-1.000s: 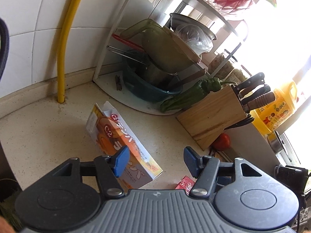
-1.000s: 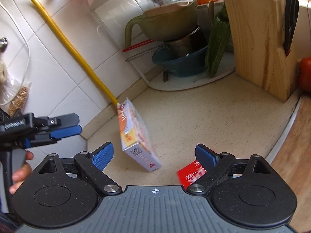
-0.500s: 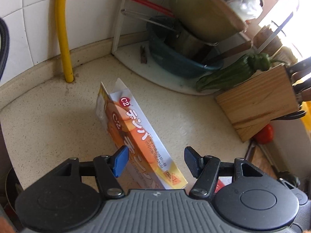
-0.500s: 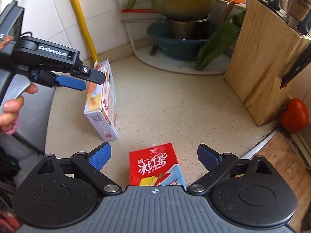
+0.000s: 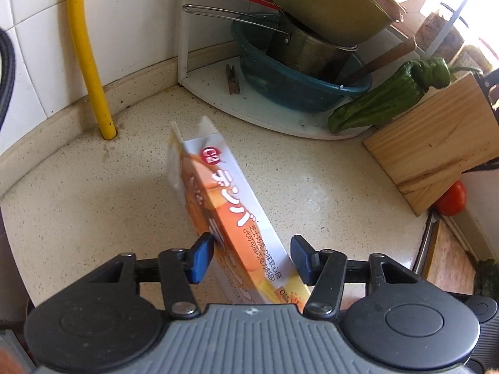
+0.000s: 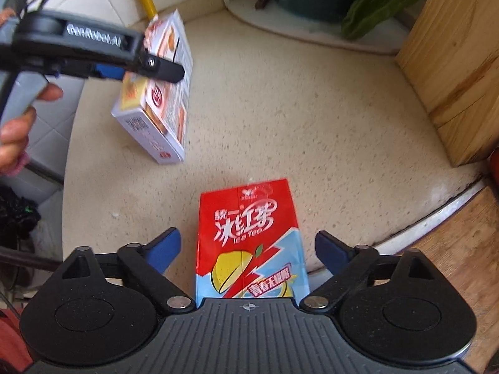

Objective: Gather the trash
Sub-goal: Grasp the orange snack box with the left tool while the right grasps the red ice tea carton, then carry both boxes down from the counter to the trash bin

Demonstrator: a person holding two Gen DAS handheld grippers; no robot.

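Our left tongs [image 5: 252, 257] have just been closing around the orange snack box [image 5: 224, 212], mid-frame on the desk [image 5: 327, 180], pads not yet clamped. Right tongs [image 6: 248, 251], also just narrowing, stand apart astride the red tea carton [image 6: 249, 240], lower centre. Next we squeeze both and lift.

Bare counter [image 6: 280, 118] between cartons; knife block [image 6: 452, 62] walls the right.

I count two cartons: one orange box [image 5: 230, 215] and one red carton [image 6: 249, 237]. At two o'clock, one tomato [image 5: 452, 198] and one knife block [image 5: 436, 137].

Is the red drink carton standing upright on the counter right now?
No, the red drink carton lies flat, printed face up, on the counter.
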